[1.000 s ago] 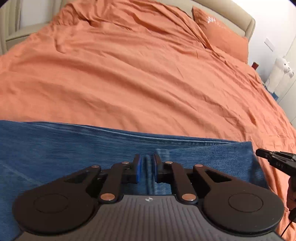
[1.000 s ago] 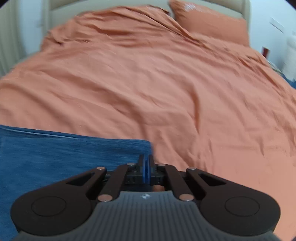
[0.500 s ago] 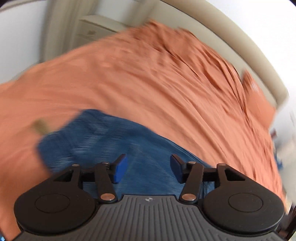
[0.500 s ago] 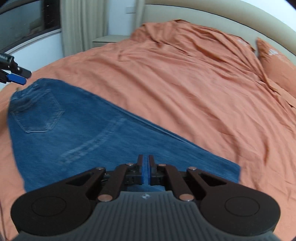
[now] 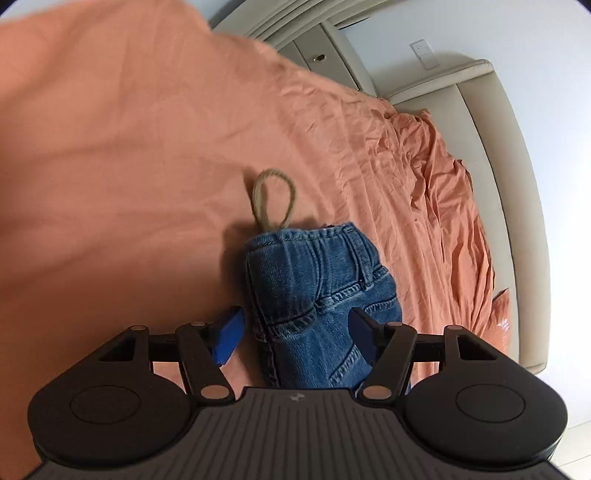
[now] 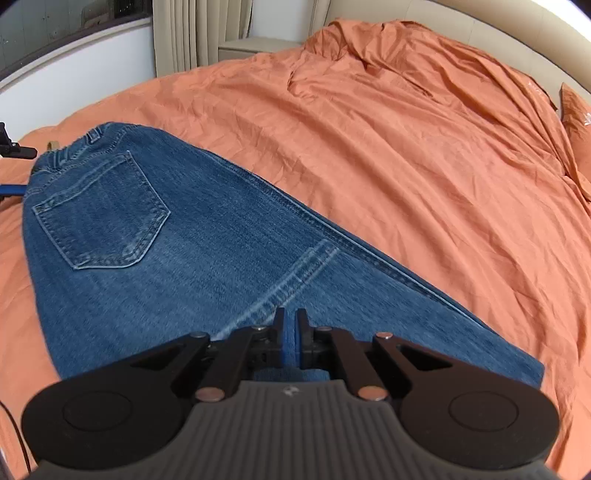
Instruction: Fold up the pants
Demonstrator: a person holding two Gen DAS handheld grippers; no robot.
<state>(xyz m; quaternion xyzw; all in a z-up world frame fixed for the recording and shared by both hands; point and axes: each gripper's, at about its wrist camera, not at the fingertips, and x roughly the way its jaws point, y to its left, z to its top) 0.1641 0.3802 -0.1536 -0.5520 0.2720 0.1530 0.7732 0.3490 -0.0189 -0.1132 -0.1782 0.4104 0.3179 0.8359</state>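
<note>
We've got the jeans (image 6: 207, 254) spread flat on the orange bedsheet (image 6: 424, 155), folded lengthwise so one back pocket (image 6: 99, 214) faces up. In the right wrist view they run from the waistband at upper left down to lower right, filling most of the lower half of the frame. In the left wrist view the waistband end sits dead center, a bit bunched, with a tan cord loop (image 5: 274, 201) poking out above it onto the sheet.

Our left gripper (image 5: 297, 334) is wide open, blue pads sitting on either side of the waistband end, holding nothing. One pad (image 5: 229, 334) is over bare sheet on the left, the other over denim on the right.

Our right gripper (image 6: 290, 338) is at bottom center of its view, over the leg part of the jeans. Its jaws are nearly together with just a thin slit between them. Can't tell if there's any denim pinched in there.

Further out: a beige headboard (image 5: 517, 206) curves along the right of the left view, curtains (image 6: 199, 33) hang top left in the right view, and an orange pillow (image 6: 576, 110) peeks in at far right.
</note>
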